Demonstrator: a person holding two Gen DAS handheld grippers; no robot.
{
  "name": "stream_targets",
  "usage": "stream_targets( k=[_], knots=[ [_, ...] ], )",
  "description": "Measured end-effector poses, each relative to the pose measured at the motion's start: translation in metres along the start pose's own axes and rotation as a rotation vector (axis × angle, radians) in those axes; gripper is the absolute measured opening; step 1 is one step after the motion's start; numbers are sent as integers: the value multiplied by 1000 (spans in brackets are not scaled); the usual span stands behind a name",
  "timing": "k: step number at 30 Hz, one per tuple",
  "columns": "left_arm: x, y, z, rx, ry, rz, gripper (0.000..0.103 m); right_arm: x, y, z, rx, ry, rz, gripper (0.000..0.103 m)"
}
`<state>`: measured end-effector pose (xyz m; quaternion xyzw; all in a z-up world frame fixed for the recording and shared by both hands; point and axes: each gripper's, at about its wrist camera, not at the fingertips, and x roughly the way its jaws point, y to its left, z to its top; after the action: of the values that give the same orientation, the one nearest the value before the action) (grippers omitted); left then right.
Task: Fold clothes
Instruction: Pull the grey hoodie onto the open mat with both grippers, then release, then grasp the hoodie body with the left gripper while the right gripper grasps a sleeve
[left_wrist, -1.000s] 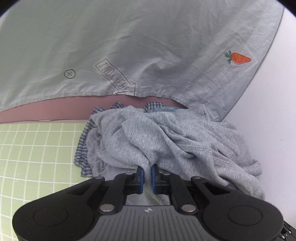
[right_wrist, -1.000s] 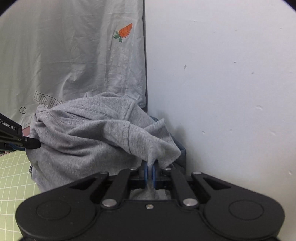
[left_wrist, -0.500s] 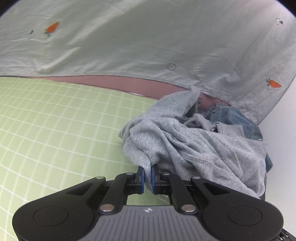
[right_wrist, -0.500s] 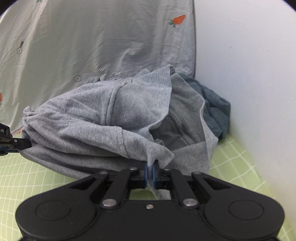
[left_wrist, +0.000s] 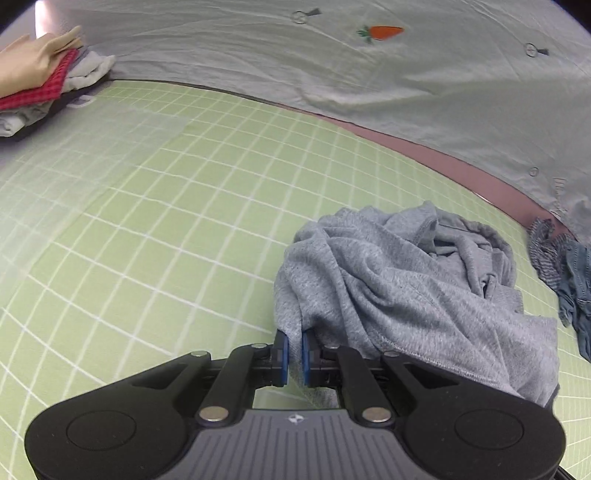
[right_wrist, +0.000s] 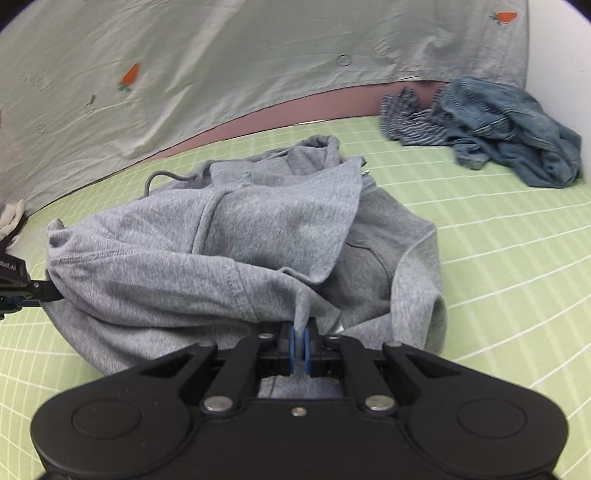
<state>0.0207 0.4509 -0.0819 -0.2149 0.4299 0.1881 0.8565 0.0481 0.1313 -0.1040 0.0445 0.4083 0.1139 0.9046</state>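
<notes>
The left tool (left_wrist: 293, 352) is clamped on a fold of the gray hoodie (left_wrist: 406, 288), its blue pads nearly together with a thin pinch of knit between them. In this view the hoodie lies bunched on the green grid mat (left_wrist: 166, 221) to the right of the tool, its far side heaped in soft ridges. Past it, at the right edge, sit a striped garment (left_wrist: 543, 254) and a bit of denim (left_wrist: 580, 291); far off at the upper left is a stack of folded clothes (left_wrist: 40, 85), well apart from the hoodie. A pale sheet printed with carrots (left_wrist: 369, 74) hangs behind the bench, with a pink strip under its hem. From the right wrist, the right tool (right_wrist: 299, 349) is likewise pinched shut on the hoodie's (right_wrist: 229, 251) near edge, and the left tool (right_wrist: 26, 295) shows at the left edge gripping the other end — so the garment is stretched loosely between the two. The hood and a drawstring (right_wrist: 162, 181) lie toward the back. The jeans (right_wrist: 517, 140) and the striped piece (right_wrist: 410, 118) sit near the white wall (right_wrist: 561, 55), clear of the hoodie. I judge the fleece thick, limp and fairly heavy for cloth — it will sag and drag, not slip, and a hold on the hem or shoulder seams should spread it best. The mat looks smooth and flat, with plenty of room for laying it out.
</notes>
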Motion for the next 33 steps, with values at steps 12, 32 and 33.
stream_targets(
  k=[12, 32, 33],
  knots=[
    [-24, 42, 6, -4, 14, -37, 17, -11, 66, 7, -16, 23, -34, 26],
    [-21, 30, 30, -223, 34, -34, 58, 1, -6, 57, 80, -45, -126, 53],
    [-16, 26, 29, -225, 37, -42, 62, 8, -8, 59, 70, -36, -118, 54]
  ],
)
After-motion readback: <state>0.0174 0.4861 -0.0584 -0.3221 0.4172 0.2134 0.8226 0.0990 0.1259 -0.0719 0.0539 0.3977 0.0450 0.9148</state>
